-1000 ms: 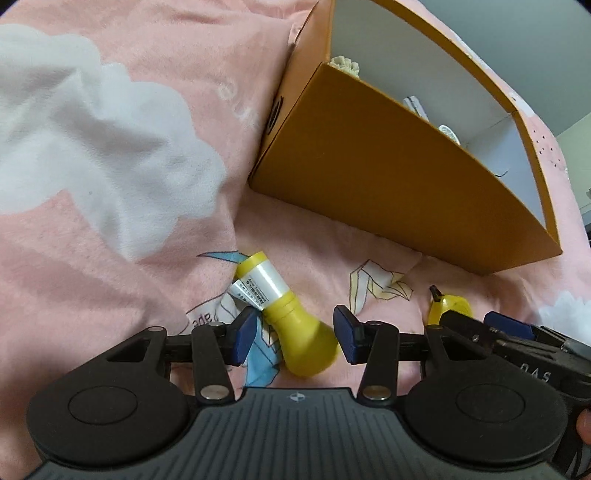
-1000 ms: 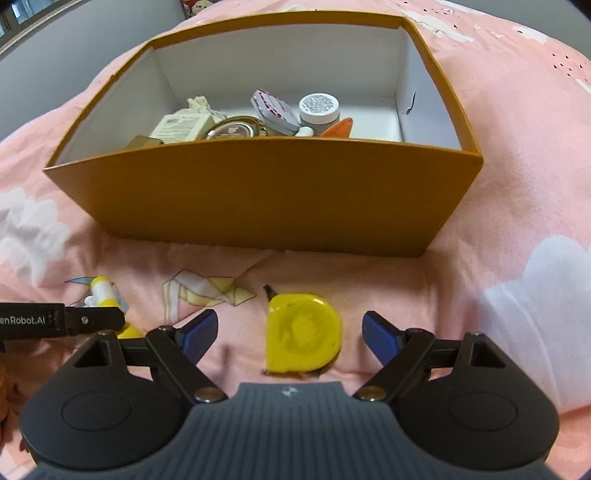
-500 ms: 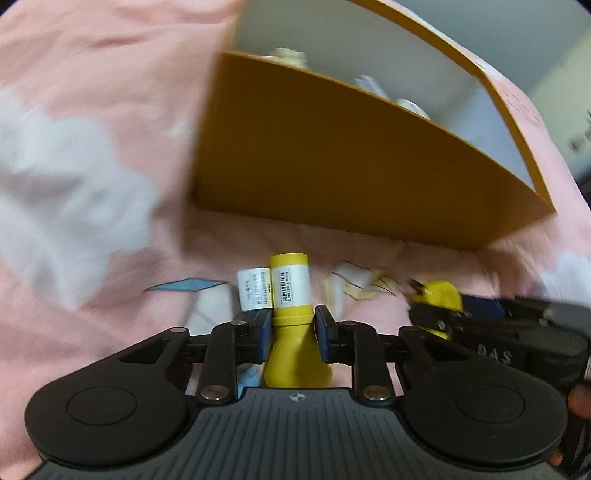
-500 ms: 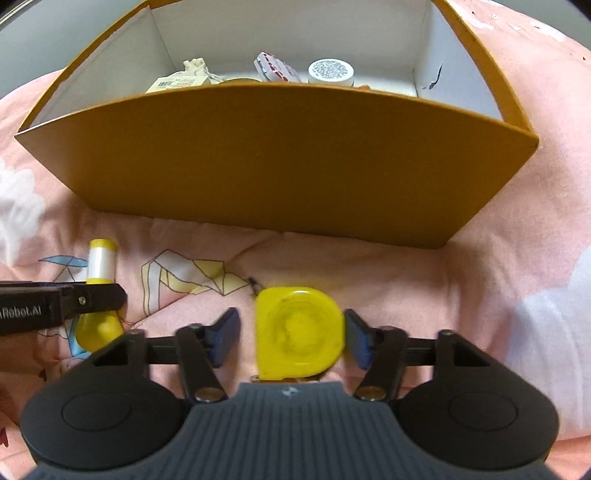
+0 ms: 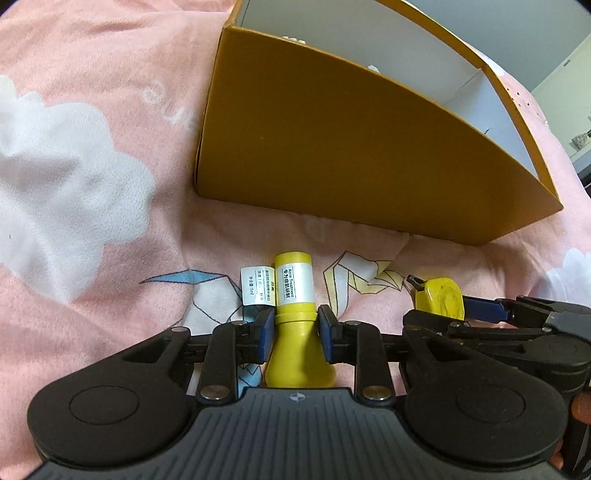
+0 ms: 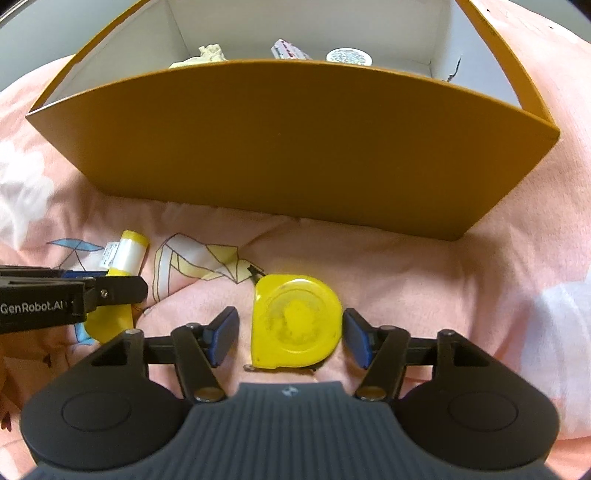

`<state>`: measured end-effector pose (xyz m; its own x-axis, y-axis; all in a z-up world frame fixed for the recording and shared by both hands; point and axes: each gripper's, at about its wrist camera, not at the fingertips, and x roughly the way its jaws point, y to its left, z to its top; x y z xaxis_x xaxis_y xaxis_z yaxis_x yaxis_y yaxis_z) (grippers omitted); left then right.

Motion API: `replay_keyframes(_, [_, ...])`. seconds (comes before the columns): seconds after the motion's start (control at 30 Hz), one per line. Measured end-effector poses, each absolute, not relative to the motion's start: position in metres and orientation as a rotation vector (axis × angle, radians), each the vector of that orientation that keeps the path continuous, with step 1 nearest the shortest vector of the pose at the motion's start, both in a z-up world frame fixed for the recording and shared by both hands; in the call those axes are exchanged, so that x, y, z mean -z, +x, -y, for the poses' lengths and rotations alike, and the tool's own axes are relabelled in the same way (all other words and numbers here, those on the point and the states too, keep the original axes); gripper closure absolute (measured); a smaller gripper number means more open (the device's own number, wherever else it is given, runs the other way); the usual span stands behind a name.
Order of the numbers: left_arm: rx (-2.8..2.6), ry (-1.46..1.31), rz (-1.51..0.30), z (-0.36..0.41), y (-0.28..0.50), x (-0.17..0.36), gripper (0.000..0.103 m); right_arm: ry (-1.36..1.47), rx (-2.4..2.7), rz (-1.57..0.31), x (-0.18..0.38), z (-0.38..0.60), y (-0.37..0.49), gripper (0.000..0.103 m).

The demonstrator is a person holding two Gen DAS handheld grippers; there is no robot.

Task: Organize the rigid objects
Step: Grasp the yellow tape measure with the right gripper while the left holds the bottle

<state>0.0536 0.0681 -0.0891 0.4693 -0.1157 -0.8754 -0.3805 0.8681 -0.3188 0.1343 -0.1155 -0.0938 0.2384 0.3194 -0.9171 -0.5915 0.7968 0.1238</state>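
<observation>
Bedding: pink bed cover (image 5: 110, 66) printed with white clouds (image 5: 62, 173) at 9 o'clock and blue and yellow origami-crane outlines (image 6: 192, 262). Wall: grey-blue, plain, at 1 o'clock (image 5: 528, 22). Furniture: pale shelf or cabinet edge at 3 o'clock (image 5: 581, 147), detail unclear. Light: even, indoor.

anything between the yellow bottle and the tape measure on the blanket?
Only bare blanket with a printed origami figure lies between yellow bottle and tape measure, per right wrist view.

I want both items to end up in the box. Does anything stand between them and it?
Only the box's near wall. The bottle in the left gripper and the tape measure between the right gripper's open fingers lie below it, so they must go over its rim.
</observation>
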Motion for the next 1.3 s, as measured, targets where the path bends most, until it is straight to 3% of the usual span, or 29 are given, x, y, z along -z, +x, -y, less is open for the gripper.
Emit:
replay_keyframes(0.43, [-0.160,-0.505,-1.095,-0.062,0.060,0.094,0.074,-0.240,-0.615,-1.165,0.096,0.117,0.133,0.042])
replay_keyframes(0.67, [-0.153,-0.479,-1.102,-0.055,0.065,0.096,0.075,-0.243,-0.620,-1.171,0.095,0.117,0.133,0.053])
replay_keyframes(1.3, [-0.073,-0.402,-0.945,-0.038,0.044,0.048,0.076,-0.238,-0.638,-1.045,0.056,0.132,0.117,0.053])
